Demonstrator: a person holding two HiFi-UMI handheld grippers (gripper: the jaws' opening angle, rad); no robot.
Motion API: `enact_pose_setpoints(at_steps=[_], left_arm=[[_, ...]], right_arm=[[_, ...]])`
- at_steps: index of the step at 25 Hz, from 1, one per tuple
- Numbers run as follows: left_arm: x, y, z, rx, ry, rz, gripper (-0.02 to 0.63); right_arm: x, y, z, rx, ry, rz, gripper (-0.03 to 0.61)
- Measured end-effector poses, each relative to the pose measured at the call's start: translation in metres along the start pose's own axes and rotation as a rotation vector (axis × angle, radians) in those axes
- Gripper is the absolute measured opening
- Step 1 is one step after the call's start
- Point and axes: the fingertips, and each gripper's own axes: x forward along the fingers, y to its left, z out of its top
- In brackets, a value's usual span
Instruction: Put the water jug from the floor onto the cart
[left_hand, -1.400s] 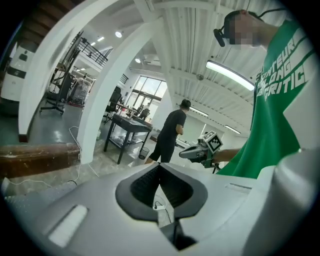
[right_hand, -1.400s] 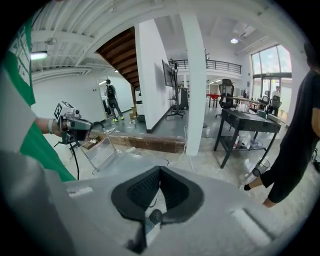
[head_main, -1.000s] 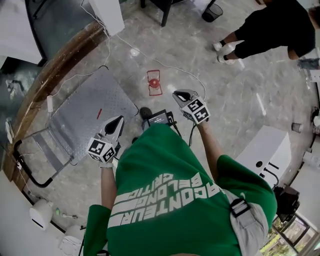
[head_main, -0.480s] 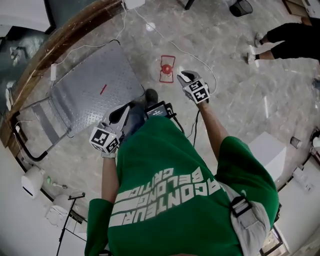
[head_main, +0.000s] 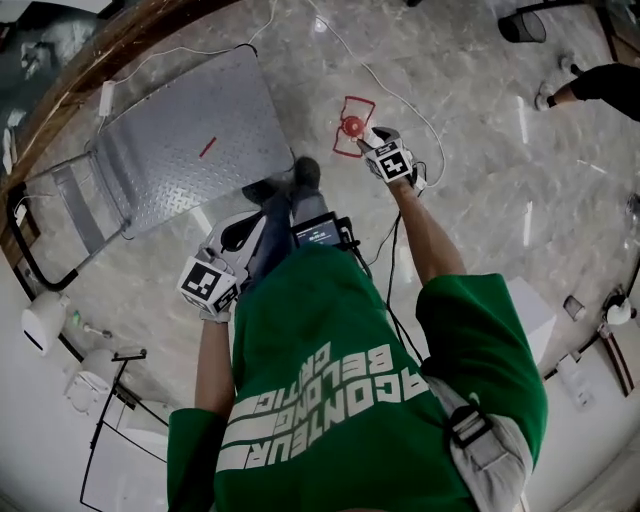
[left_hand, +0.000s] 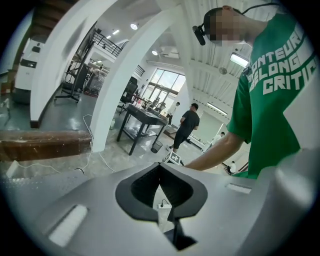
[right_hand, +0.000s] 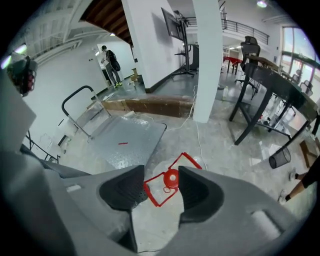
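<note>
Our right tool (right_hand: 161, 176), its jaws just opened wide with nothing gripped, hangs above the water jug (right_hand: 171, 178); coming down off-centre, we could knock the jug over.

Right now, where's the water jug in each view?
Head view: water jug upper centre, right of the cart.
Left gripper view: not in it.
Right gripper view: lower centre, untouched between fingers that have just been opening.
Shared landmark: the wooden curb beside the cart.

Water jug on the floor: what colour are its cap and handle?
Both red, on the water jug; this shows best in the right gripper view.
</note>
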Motion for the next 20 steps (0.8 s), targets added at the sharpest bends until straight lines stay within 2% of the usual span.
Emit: enact_pose_setpoints(at_steps=[9,14,17,20], left_arm=[[-0.001,0.016,-0.033,-0.124,0.011,0.055,0.009],[0.015,0.024,-0.044,-0.163,0.028,0.043,0.009],[0.014,0.026,-0.058,-0.187,0.041,0.05,0.009],[0.01,0.029,-0.072,-0.216,0.05,0.069,0.009]], right_arm=[[0.092,-0.016,-0.037,-0.056,0.182,0.027,0.296],[0.133,-0.024,-0.043,-0.076,0.241,0.041,0.308],[0.15,-0.029,-0.061,-0.062,0.306,0.029,0.308],[0.166,-0.027,-0.058,-0.088,0.278,0.034,0.308]])
